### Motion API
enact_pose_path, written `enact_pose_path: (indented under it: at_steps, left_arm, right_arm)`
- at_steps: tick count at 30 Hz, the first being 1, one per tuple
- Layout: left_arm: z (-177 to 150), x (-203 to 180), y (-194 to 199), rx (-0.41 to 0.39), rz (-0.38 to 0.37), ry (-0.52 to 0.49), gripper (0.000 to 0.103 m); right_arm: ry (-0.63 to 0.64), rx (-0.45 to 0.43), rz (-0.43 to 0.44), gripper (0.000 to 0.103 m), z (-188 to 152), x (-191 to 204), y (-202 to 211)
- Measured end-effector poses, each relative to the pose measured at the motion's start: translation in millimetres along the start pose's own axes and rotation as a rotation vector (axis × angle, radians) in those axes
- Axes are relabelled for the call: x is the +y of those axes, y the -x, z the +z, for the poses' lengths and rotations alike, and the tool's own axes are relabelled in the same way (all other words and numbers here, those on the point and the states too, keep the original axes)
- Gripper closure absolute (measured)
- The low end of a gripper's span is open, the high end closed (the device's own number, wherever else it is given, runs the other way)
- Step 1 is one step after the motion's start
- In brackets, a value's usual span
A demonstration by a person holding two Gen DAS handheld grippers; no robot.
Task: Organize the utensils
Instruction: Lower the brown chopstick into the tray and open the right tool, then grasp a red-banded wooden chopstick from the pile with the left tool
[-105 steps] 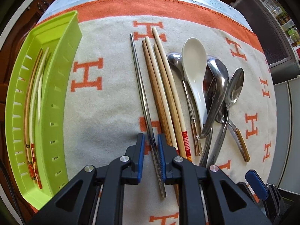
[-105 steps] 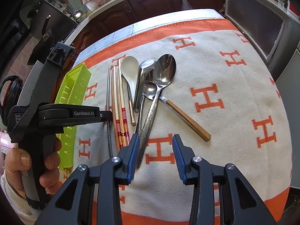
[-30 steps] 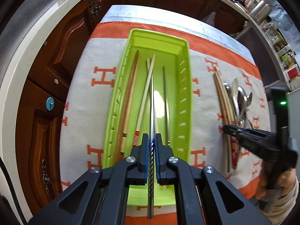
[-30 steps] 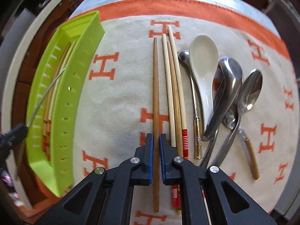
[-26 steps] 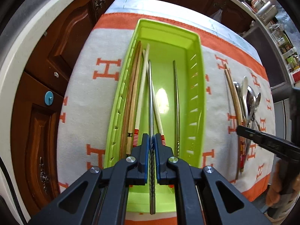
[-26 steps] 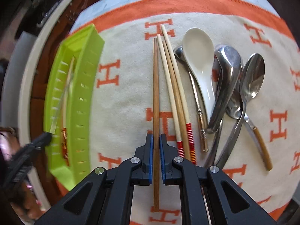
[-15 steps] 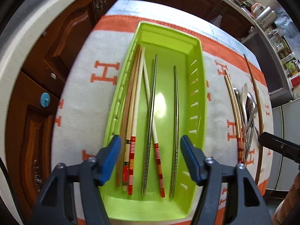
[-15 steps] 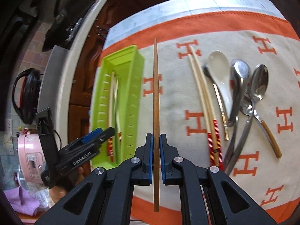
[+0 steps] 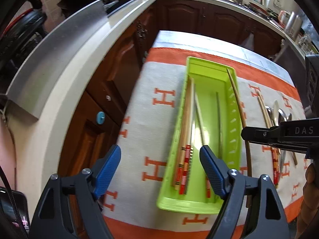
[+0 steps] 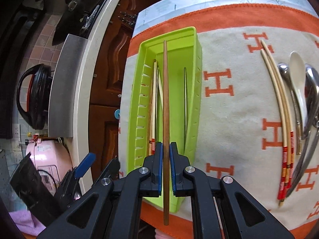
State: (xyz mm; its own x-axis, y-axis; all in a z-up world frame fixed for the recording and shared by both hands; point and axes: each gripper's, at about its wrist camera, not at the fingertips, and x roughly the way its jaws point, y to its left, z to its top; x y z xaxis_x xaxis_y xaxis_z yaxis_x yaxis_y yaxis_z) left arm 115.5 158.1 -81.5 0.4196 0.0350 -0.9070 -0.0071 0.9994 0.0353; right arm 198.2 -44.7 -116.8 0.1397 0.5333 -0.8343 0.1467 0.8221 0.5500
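The right gripper (image 10: 164, 155) is clamped on a brown chopstick (image 10: 165, 107), which it holds lengthwise above the green tray (image 10: 196, 103). The left gripper (image 9: 160, 164) is spread wide with nothing between its fingers, near the tray's near-left corner. Inside the tray (image 9: 237, 119) lie wooden chopsticks (image 9: 186, 123) with red-banded ends along the left wall and metal ones (image 9: 219, 117) further right. On the orange-and-cream cloth (image 10: 235, 107), well right of the tray, rest two pale chopsticks (image 10: 283, 107) and, just beside them, a cluster of spoons (image 10: 299, 91).

Glossy plastic tray (image 10: 196, 91), matt wooden chopstick (image 10: 165, 103), woven cloth (image 10: 237, 119).
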Motion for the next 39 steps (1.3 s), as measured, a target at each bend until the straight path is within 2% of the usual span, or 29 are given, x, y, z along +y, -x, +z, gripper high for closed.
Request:
enact_pose_path:
  at_steps: [5,8,17,22,28,39]
  left_arm:
    - [-1.2,14.8,-1.6,0.009,-0.002,0.045,0.023]
    - [-2.5,15.6,-3.3,0.012,-0.001,0.046,0.023]
    - [-5.5,3.8,-4.2,0.036,-0.058,0.051,0.023]
    - [-8.1,-9.1,-3.0,0.042,-0.082,0.034,0.023]
    - [-10.2,-35.8,3.6,0.044,-0.133,-0.006,0.023]
    - [-7.1,-117.5,16.1,0.072,-0.276,-0.111,0.023]
  right_arm:
    - [-0.027,0.003,-0.043,0.094,12.9,-5.2,-28.3]
    - [-0.040,0.021,-0.037,0.080,14.4,-9.4,-33.8]
    - [0.028,-0.038,-0.079,0.078,1.2,-17.4,0.5]
    - [0.033,-0.071,-0.110,0.078,-13.7,-41.3,25.9]
    - [0.039,-0.140,-0.173,0.078,-36.5,-76.1,60.2]
    - [-0.044,-0.265,-0.196,0.079,-62.8,-148.6,119.8]
